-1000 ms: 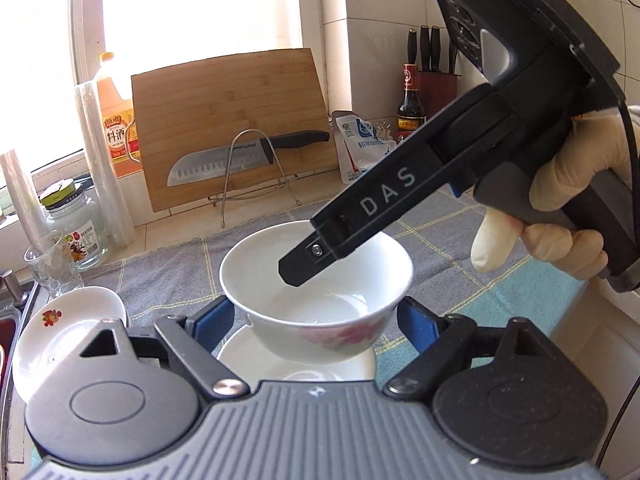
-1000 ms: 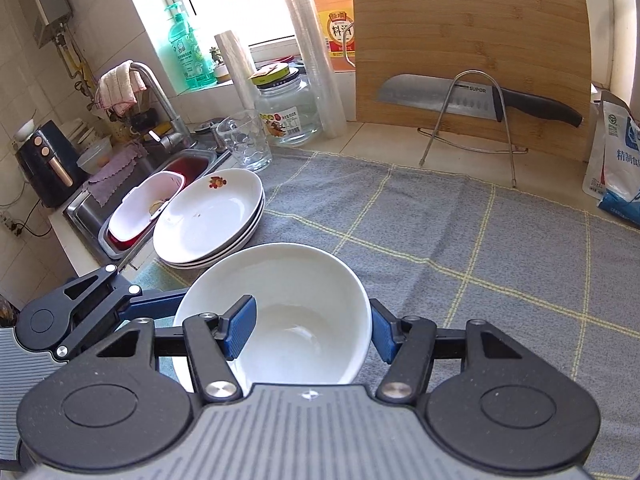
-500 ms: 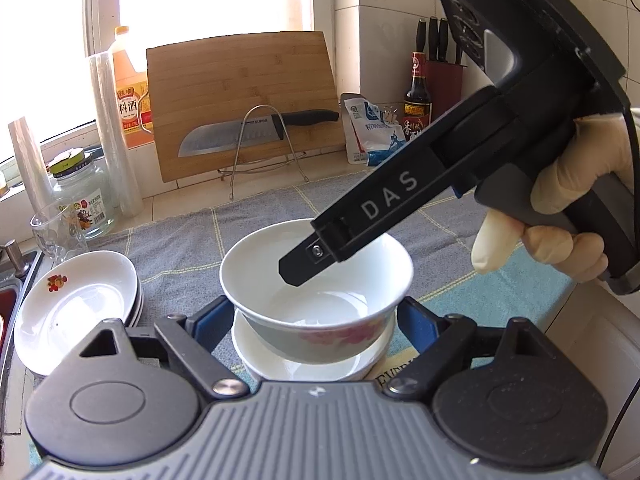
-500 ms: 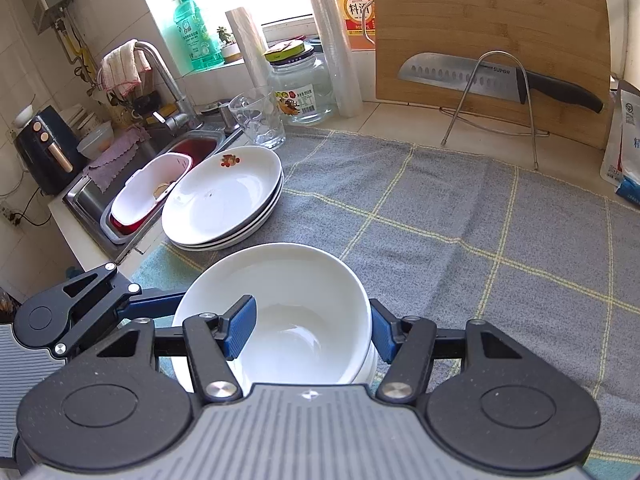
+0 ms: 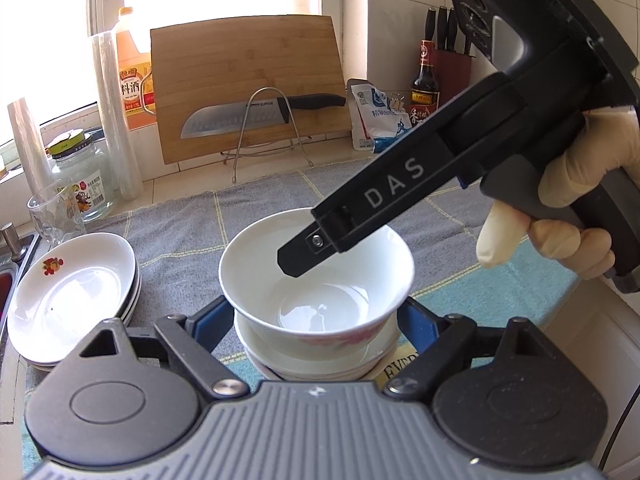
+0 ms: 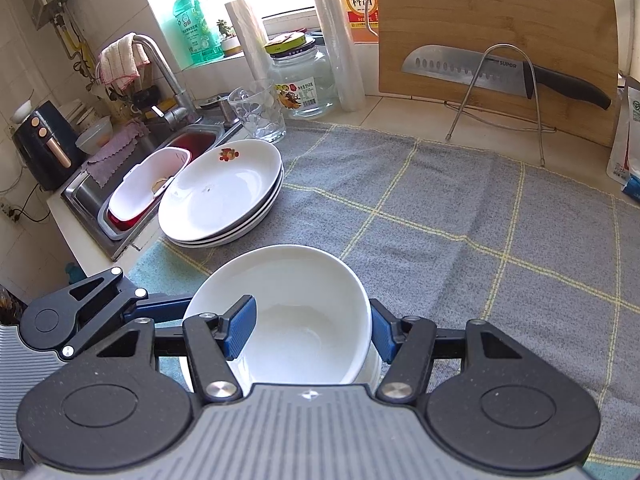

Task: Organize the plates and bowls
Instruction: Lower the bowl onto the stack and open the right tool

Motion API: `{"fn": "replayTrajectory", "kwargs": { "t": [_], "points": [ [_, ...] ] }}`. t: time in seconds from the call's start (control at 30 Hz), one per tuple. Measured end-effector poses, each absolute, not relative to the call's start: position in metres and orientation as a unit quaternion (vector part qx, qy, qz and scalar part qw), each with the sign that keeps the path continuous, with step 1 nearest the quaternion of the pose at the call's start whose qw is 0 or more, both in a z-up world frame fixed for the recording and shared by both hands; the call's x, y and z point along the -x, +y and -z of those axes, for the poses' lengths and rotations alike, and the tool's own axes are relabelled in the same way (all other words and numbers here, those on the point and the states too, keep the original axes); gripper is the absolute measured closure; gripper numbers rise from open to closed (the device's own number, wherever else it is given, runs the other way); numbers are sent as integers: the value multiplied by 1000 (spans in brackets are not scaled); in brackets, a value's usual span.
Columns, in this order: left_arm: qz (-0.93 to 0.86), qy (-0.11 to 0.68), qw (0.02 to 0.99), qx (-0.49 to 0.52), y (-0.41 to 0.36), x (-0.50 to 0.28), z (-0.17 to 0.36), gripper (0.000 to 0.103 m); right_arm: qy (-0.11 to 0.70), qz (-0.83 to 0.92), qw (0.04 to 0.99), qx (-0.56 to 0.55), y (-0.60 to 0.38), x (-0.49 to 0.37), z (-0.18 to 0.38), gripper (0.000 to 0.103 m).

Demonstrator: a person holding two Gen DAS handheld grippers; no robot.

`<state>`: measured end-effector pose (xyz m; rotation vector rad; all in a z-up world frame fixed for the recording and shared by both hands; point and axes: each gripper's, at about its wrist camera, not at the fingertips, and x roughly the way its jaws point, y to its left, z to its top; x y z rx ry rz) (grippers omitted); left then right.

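Observation:
A white bowl (image 5: 320,304) with a pink pattern on its outside hangs just above a small stack of white bowls (image 5: 320,364) at the near edge of the cloth. My left gripper (image 5: 314,320) is shut on the bowl's lower wall, a blue pad on each side. My right gripper (image 6: 310,332) is shut on the same bowl (image 6: 296,320), one finger (image 5: 304,256) inside the rim and the other outside. The left gripper's blue finger (image 6: 160,307) meets the bowl's left side. A stack of white plates (image 6: 224,196), its top one marked with a red flower, lies to the left.
A grey checked cloth (image 6: 440,240) covers the counter. A sink holding a white tub (image 6: 148,184) lies left of the plates. A glass (image 6: 260,116), a jar (image 6: 304,80), and a cutting board (image 6: 496,20) with a knife (image 6: 460,68) on a wire stand line the back. A gloved hand (image 5: 560,208) holds the right gripper.
The bowl has kept its place between both grippers while they sank a little. The bowls beneath now sit closer under it. The plates and the back of the counter have slid further off in both views.

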<state>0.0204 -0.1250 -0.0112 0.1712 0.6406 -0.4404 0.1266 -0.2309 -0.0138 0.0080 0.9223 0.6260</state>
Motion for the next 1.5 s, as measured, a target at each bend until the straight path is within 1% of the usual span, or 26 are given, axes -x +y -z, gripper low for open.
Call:
{"fn": "replayTrajectory", "kwargs": {
  "t": [0.67,0.8,0.83,0.9,1.0,1.07,1.13,1.3,1.5],
  "points": [
    [217,328,917,-72,-124,-31,18,15,446,-298,844,3,-228,-134,24,37],
    [224,333,914,-62,-123,-32,19,12,448,-298,843,6,-228,-134,25,37],
    [228,336,912,-62,-122,-33,20,12,448,-299,843,6,-227,-133,26,35],
    [232,338,910,-67,-124,-33,21,10,446,-304,842,3,-228,-133,26,23],
    [239,329,910,-73,-123,-31,20,9,443,-310,841,2,-225,-132,25,15],
    [246,327,910,-66,-120,-31,19,8,441,-310,842,8,-223,-131,24,13],
    [250,321,911,-68,-117,-30,17,5,439,-312,842,10,-222,-130,24,11],
    [264,316,909,-67,-109,-25,14,5,428,-312,848,23,-220,-124,21,4],
    [296,317,898,-72,-95,-24,9,4,405,-302,861,48,-218,-112,10,2]
  ]
}}
